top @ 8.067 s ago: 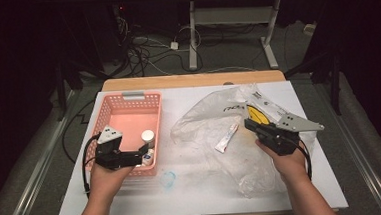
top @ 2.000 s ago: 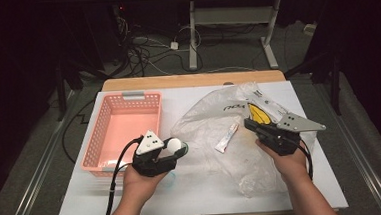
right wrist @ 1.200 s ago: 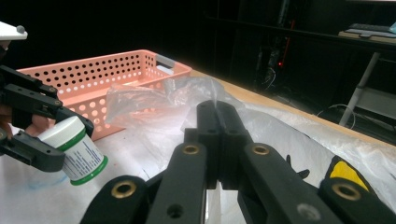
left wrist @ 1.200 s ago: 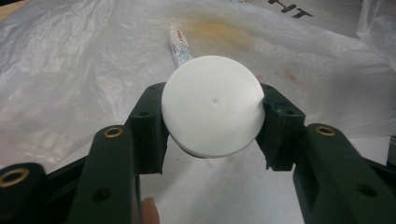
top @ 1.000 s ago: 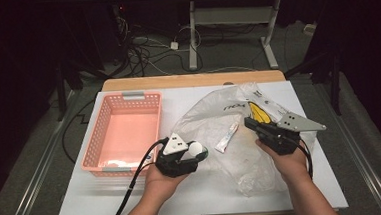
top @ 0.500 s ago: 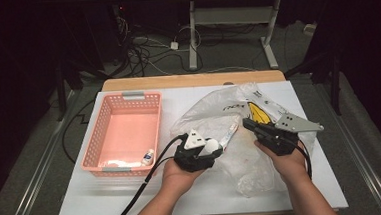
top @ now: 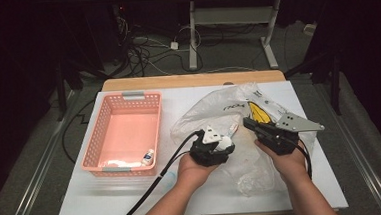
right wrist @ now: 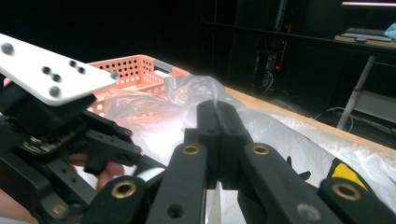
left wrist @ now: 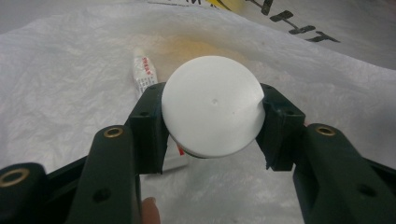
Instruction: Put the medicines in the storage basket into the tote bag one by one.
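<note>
My left gripper is shut on a white round jar and holds it low over a crumpled clear plastic bag. In the left gripper view the jar's flat white lid sits between the jaws, with a small white tube lying on the bag behind it. At the right, my right gripper is shut on a fold of the bag. The right gripper view shows its jaws pressed together on the film, with the left gripper close by at the left.
A pink basket stands at the table's left, holding a small bottle and a white item at its near end. The bag carries black lettering and a yellow patch. The white table ends near the hands.
My left gripper has carried the white jar rightward from beside the basket to over the bag, close to the right gripper. The right gripper has stayed put, shut on the bag.
</note>
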### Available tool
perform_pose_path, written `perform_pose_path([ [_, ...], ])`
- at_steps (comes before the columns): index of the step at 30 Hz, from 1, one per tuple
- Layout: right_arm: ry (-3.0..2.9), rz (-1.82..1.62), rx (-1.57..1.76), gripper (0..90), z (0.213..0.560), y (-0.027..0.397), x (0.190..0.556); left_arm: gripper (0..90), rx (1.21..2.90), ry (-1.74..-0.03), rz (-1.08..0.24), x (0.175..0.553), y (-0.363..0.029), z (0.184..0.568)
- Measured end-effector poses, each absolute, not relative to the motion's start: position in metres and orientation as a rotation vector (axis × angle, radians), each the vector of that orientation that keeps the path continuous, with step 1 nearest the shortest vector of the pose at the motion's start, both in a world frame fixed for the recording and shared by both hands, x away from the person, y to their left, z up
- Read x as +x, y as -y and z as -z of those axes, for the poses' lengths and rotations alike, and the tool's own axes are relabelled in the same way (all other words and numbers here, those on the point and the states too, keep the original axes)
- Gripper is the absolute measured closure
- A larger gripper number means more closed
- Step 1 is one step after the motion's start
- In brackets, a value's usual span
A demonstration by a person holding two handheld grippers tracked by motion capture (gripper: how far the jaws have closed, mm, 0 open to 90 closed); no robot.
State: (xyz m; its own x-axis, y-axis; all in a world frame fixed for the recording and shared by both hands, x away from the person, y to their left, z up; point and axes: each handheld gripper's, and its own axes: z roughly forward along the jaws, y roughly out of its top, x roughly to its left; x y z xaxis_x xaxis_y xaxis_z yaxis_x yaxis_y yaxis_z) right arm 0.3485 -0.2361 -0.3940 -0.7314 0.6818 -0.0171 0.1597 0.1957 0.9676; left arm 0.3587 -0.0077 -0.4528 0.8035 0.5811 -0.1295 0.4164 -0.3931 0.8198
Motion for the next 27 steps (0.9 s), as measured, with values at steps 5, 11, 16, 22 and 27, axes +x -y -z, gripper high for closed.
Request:
perform_pose_path([
  [5,-2.026,-1.561,0.788,90.0,0.394,0.237,0.349,48.7,2.043,-0.734,-0.244,0.368,0.022,0.458],
  [11,-2.023,-1.565,0.793,90.0,0.394,0.238,0.349,48.7,2.053,-0.742,-0.270,0.378,0.038,0.469],
  [16,-2.017,-1.572,0.794,90.0,0.393,0.240,0.350,48.6,2.059,-0.759,-0.276,0.384,0.044,0.477],
  [22,-2.023,-1.570,0.795,90.0,0.394,0.240,0.349,48.3,2.046,-0.784,-0.260,0.387,0.047,0.483],
  [27,-2.025,-1.569,0.795,90.0,0.394,0.240,0.350,47.1,2.038,-0.791,-0.265,0.388,0.047,0.483],
])
